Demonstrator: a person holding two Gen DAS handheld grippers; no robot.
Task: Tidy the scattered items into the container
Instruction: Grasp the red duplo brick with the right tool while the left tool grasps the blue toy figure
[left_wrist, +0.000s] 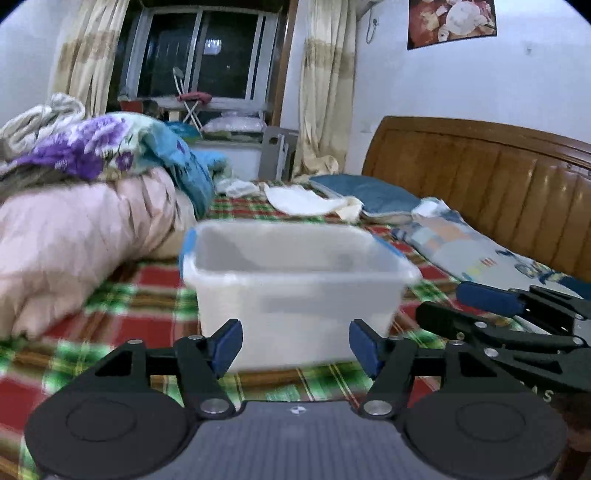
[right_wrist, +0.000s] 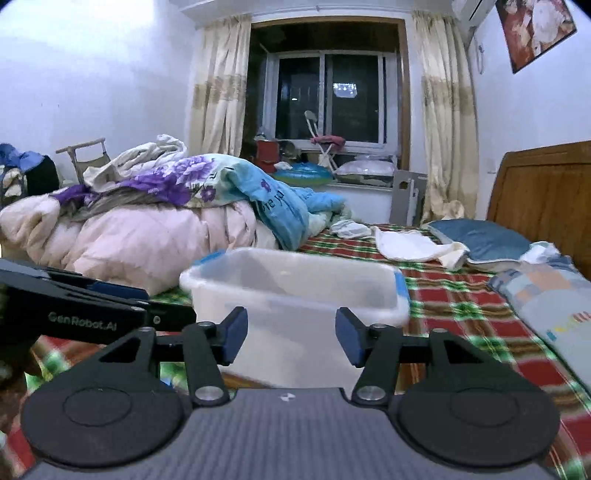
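Note:
A translucent white plastic container (left_wrist: 295, 291) with blue side clips stands on the plaid bed sheet, straight ahead of both grippers; it also shows in the right wrist view (right_wrist: 295, 295). Its inside looks empty as far as I can see. My left gripper (left_wrist: 295, 345) is open and empty, just in front of the container's near wall. My right gripper (right_wrist: 291, 338) is open and empty, also just short of the container. The right gripper shows at the right edge of the left wrist view (left_wrist: 517, 317); the left gripper shows at the left of the right wrist view (right_wrist: 92, 306). No scattered items show near the container.
A pink quilt (left_wrist: 74, 240) with a floral blanket (left_wrist: 103, 147) is piled left of the container. A white cloth (right_wrist: 410, 243), a blue pillow (right_wrist: 484, 240) and a patterned pillow (right_wrist: 554, 295) lie toward the wooden headboard (left_wrist: 480, 173). The red-green plaid sheet (right_wrist: 461, 302) surrounds the container.

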